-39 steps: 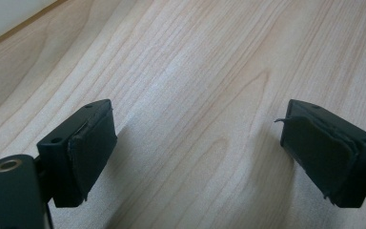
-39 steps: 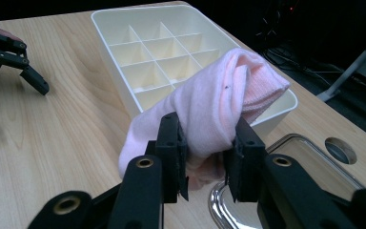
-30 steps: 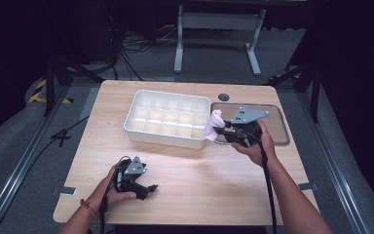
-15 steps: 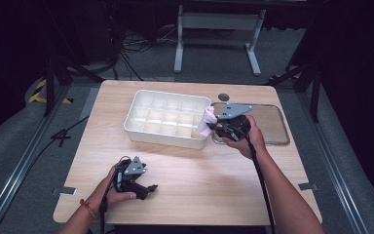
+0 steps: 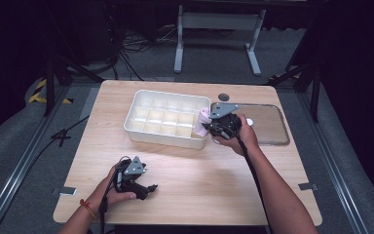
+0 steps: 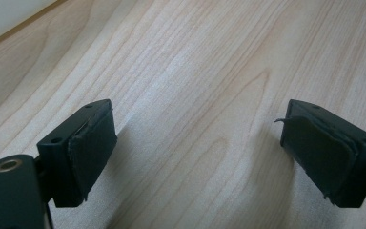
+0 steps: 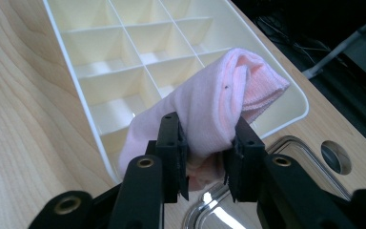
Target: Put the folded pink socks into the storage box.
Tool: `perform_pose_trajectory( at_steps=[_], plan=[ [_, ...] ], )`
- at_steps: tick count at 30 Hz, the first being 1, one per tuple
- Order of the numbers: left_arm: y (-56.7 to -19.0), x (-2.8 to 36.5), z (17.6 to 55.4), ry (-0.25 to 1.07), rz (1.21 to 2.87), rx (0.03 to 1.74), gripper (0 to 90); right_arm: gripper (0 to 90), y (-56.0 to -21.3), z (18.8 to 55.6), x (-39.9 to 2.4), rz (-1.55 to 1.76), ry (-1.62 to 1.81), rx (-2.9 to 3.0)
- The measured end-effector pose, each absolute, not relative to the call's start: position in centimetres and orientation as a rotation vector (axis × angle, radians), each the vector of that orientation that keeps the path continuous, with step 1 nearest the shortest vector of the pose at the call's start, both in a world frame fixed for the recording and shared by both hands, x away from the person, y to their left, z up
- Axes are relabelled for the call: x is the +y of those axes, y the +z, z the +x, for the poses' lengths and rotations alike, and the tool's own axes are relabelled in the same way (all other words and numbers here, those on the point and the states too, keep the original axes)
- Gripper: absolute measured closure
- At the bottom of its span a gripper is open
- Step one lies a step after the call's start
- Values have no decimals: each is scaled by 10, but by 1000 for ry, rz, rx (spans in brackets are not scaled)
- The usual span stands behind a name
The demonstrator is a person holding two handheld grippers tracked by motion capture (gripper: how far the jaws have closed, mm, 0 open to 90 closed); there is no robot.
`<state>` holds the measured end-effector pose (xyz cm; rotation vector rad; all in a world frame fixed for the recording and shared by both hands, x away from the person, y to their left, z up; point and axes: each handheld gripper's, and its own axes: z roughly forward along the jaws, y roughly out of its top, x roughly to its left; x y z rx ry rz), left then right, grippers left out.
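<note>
Pale matt wood-grain surface [image 5: 185, 180], smooth cream plastic tray [image 7: 90, 57] at upper left of the right gripper view, soft pink knit cloth [image 7: 214, 107] at centre, glossy clear plastic lid [image 5: 272, 127], matt black worn rubbery pads [image 6: 93, 148]

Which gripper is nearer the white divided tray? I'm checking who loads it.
Right. The right gripper, holding a pink cloth, is at the tray's right end; the left gripper rests open on the table, well short of it.

left gripper [image 5: 148, 187] low, fingers wide, right gripper [image 7: 205, 157] clamped (arm outstretched)
</note>
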<state>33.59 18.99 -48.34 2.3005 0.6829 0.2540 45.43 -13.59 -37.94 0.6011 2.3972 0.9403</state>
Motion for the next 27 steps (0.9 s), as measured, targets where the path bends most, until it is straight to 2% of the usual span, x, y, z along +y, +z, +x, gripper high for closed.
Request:
perform_pose_trajectory(
  at_steps=[27],
  plan=[
    [-483,190,336,252,2296,686,118,714,-394,467,-104,433,678,2605]
  ],
)
